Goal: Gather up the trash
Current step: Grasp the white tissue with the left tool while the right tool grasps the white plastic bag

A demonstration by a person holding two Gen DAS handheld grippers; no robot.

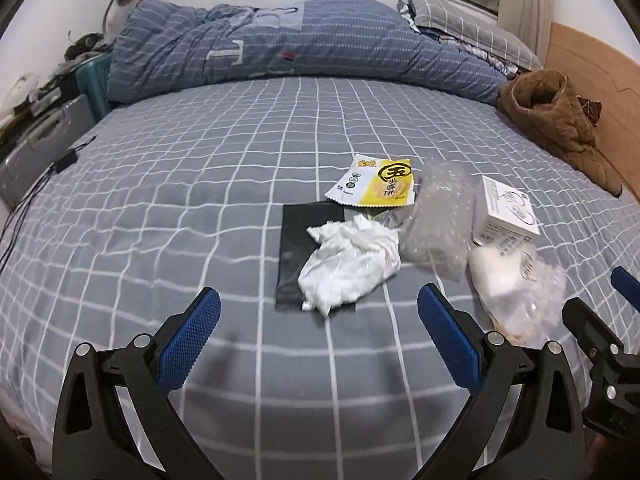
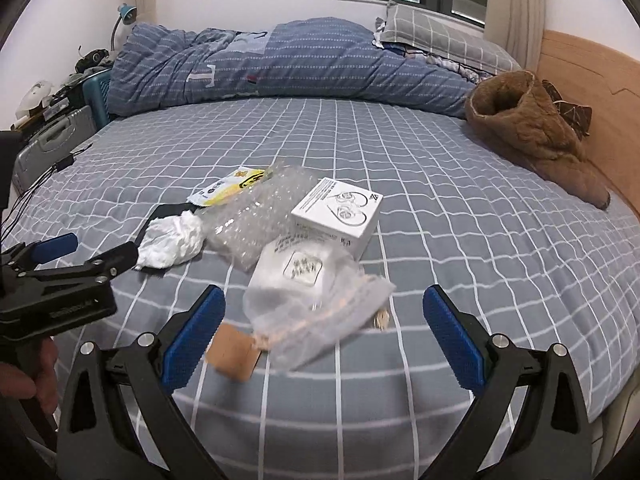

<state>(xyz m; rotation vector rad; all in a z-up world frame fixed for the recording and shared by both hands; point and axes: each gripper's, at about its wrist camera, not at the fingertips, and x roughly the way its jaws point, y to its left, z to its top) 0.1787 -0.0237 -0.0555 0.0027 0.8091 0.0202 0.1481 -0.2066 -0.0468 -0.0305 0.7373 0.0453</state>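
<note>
Trash sits in a loose cluster on the bed (image 1: 200, 184), toward its near edge and nearer the headboard (image 2: 580, 80) side than the middle. A clear plastic bag (image 2: 320, 300) lies closest to that edge, with something white inside and small pale bits I can't identify through the film. A white box (image 2: 340, 212) rests just behind it, touching; its contents are hidden. Bubble wrap (image 2: 248, 224) lies beside the box, then a crumpled tissue (image 1: 352, 256) sitting on a flat black bag (image 1: 292, 232), whose far corner goes under a yellow snack wrapper (image 1: 376, 184). A brown card piece (image 2: 236, 352) pokes out from under the plastic bag, partly covered.

Left gripper (image 1: 318, 320) hovers spread wide, empty, facing the tissue. Right gripper (image 2: 324, 320) is spread wide too, nothing pinched, its fingers either side of the plastic bag without touching it.

Plenty of bare sheet toward the foot and far side. A rolled quilt (image 1: 300, 48) lines the far edge; a brown coat (image 2: 536, 136) lies against the headboard. Clutter past the foot is too small to make out.
</note>
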